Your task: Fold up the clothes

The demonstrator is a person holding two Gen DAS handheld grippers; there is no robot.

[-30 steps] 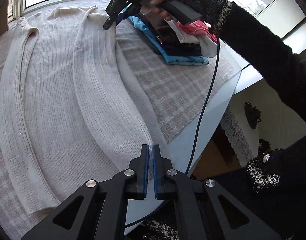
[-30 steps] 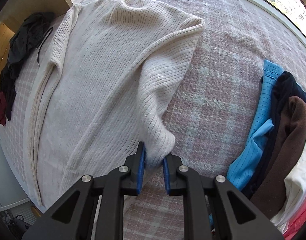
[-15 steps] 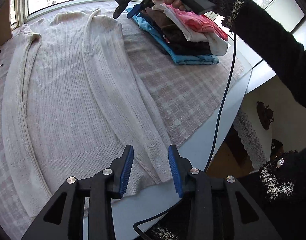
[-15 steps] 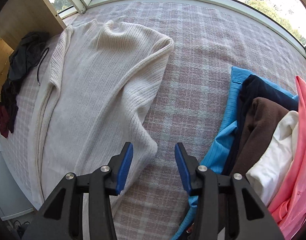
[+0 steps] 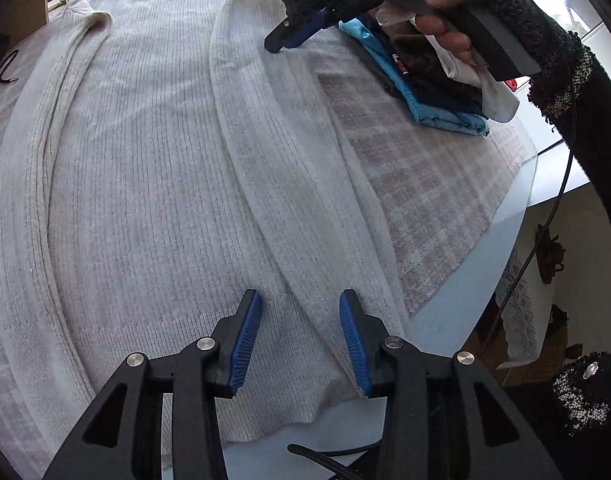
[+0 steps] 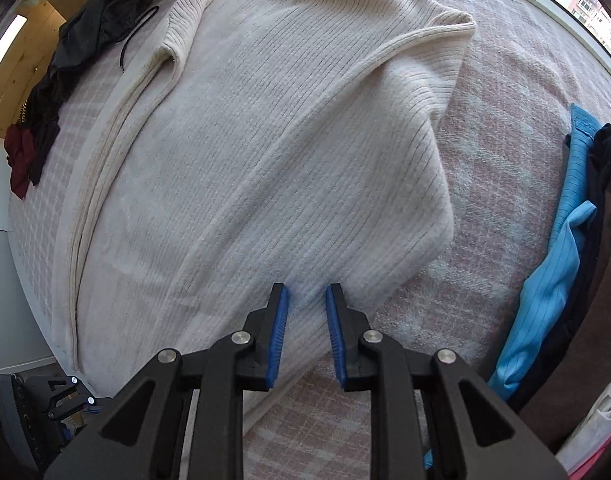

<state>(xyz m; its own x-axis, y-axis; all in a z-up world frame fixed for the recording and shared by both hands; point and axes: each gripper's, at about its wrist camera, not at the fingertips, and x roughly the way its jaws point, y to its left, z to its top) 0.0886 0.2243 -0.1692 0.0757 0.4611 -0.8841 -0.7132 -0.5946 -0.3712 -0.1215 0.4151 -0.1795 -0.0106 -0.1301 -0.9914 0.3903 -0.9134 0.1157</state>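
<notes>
cream sweater flat on plaid blanket, sleeves folded in; left gripper jaws wide over sweater hem; right gripper jaws narrowly apart, empty, over folded sleeve; folded clothes stack beside sweater

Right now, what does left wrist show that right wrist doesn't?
Only the left wrist view: the right gripper seen from outside, the hand holding it, the cable off the table edge, and the sweater's hem by the open left gripper.

Only the right wrist view: the dark clothes heap at the far edge, and the folded-in shoulder under the open right gripper.

Both: the cream ribbed sweater flat on the plaid cloth, and the folded stack with the blue piece lowest.
</notes>
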